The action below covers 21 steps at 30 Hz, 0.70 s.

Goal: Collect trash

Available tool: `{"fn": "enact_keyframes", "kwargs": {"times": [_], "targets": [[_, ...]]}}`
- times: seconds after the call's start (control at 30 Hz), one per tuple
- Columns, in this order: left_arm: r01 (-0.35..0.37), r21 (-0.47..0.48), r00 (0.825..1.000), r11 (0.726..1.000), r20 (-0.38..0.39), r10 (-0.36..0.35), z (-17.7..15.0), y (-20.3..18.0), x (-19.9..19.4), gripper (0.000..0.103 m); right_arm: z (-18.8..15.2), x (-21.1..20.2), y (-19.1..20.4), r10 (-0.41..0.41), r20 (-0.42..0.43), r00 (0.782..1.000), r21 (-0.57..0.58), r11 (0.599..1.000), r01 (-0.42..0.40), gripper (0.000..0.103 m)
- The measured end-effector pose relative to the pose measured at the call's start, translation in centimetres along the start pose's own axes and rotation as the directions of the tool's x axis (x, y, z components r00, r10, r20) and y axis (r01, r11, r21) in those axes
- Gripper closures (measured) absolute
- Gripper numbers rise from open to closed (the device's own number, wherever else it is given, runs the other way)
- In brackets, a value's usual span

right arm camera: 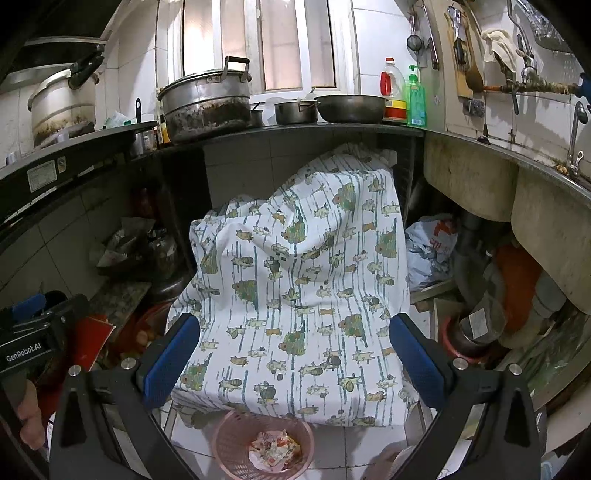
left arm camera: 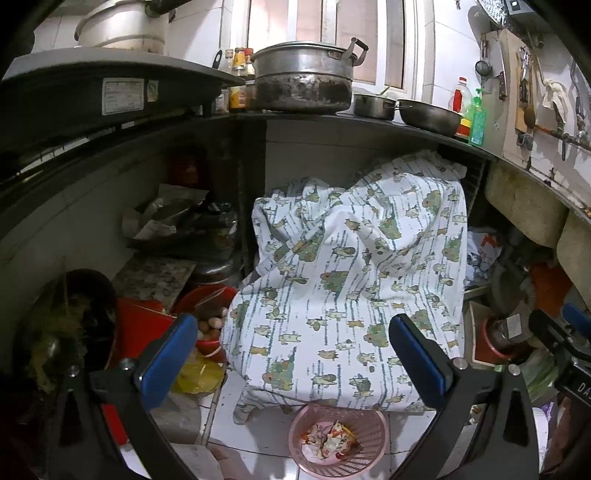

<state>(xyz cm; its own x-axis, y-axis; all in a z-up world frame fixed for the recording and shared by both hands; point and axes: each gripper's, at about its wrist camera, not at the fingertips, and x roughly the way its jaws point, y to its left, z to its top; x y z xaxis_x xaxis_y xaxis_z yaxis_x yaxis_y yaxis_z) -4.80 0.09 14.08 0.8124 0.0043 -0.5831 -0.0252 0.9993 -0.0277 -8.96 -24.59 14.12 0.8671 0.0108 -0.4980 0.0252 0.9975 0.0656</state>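
— Where's the trash?
— In the pink basket [left arm camera: 338, 441] on the floor tiles, at the front edge of the printed cloth [left arm camera: 347, 280] — scraps already inside.
— The tongs?
— Left gripper [left arm camera: 295, 362] and right gripper [right arm camera: 295, 360] both spread wide, empty. I'd judge collecting nearly done; next, find any remaining scrap.

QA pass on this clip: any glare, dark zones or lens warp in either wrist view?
Left wrist view: window blown out pinkish-white; counter edge bows from fisheye; bottom-left corner very dark. Right wrist view: same washed-out window; shelves under the counter left of the cloth murky; sink edge curves strongly. Pink basket sharp in both.
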Motion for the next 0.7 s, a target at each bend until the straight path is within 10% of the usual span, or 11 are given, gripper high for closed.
{"fn": "enact_keyframes", "kwargs": {"times": [0.7], "targets": [[-0.037,-0.022,0.999,0.999,0.021,0.037,0.02,0.96,-0.37,0.0,-0.54,0.56,0.24,0.001,-0.012,1.0,0.002,1.0,-0.001,0.0]]}}
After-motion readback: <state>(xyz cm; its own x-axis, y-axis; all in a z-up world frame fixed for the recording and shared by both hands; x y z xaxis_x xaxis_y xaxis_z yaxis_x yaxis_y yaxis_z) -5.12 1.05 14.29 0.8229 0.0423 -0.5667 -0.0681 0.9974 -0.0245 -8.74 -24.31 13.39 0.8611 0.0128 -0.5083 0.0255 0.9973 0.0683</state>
